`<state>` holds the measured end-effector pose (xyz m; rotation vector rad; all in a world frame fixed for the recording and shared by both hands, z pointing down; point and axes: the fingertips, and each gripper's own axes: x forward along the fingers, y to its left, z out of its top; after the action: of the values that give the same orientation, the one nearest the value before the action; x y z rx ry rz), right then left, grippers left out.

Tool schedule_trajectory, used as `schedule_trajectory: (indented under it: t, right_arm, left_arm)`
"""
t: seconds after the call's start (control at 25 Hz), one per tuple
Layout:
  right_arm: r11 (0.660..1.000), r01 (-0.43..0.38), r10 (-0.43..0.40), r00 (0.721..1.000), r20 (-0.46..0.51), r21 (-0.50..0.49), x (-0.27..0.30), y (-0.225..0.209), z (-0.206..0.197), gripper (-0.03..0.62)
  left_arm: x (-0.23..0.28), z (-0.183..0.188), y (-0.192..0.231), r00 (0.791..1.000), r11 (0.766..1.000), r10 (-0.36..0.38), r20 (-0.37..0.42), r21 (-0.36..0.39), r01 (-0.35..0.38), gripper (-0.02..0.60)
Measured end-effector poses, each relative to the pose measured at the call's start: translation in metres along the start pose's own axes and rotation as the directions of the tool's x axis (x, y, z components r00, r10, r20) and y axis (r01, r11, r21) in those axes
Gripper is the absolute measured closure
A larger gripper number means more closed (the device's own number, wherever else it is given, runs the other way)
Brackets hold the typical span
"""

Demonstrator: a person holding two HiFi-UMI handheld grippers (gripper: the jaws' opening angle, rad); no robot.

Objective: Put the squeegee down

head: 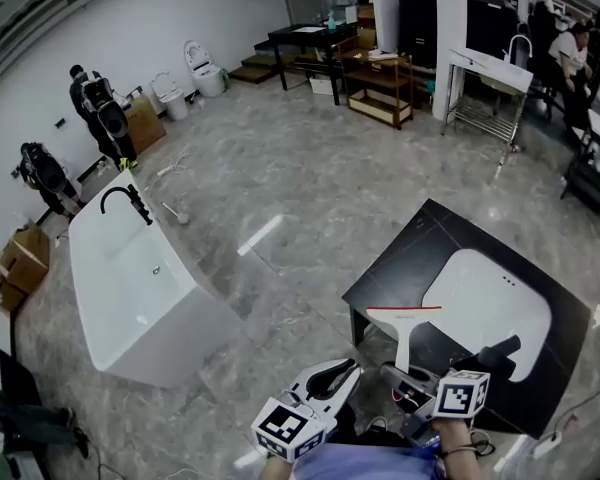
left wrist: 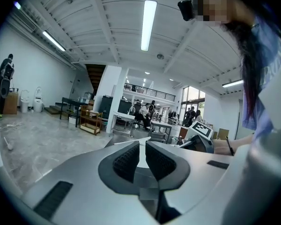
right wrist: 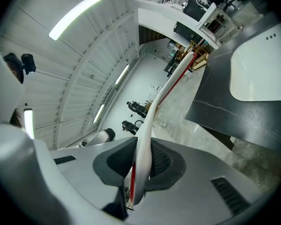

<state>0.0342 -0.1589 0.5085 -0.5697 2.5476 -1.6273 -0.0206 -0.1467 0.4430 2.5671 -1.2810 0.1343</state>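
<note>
Right tongs (right wrist: 143,148) grip squeegee (right wrist: 165,92) — over countertop (head: 400,258) edge.

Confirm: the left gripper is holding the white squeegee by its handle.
Not the left. The right gripper is holding the white squeegee by its handle; the right gripper view shows its jaws clamped on it. The left gripper is empty.

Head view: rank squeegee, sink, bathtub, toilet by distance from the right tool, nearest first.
1. squeegee: gripped in the right tool.
2. sink: just ahead, to the right.
3. bathtub: well off to the left.
4. toilet: far back, upper left.
</note>
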Motion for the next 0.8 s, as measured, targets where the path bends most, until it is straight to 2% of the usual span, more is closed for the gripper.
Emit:
schedule_trajectory:
  t: [0.24, 0.4, 0.6, 0.8]
  right_arm:
    - [0.998, 0.062, -0.063, 0.997, 0.049, 0.028, 0.022, -0.033, 0.034, 0.539]
    - [0.995, 0.084, -0.089, 0.991, 0.1, 0.055, 0.042, -0.046, 0.06, 0.539]
    - [0.98, 0.197, -0.201, 0.971, 0.128, 0.039, 0.049, -0.072, 0.086, 0.539]
    - [0.976, 0.18, -0.198, 0.968, 0.154, 0.126, 0.06, -0.099, 0.107, 0.539]
  left_arm:
    - [0.042, 0.024, 0.035, 0.996, 0.995, -0.094, 0.007, 0.04, 0.093, 0.532]
    - [0.067, 0.036, 0.059, 0.989, 0.985, -0.148, -0.025, 0.08, 0.15, 0.532]
    - [0.087, 0.04, 0.073, 0.976, 0.971, -0.211, -0.049, 0.103, 0.215, 0.532]
    - [0.102, 0.04, 0.084, 0.964, 0.96, -0.257, -0.075, 0.1, 0.263, 0.532]
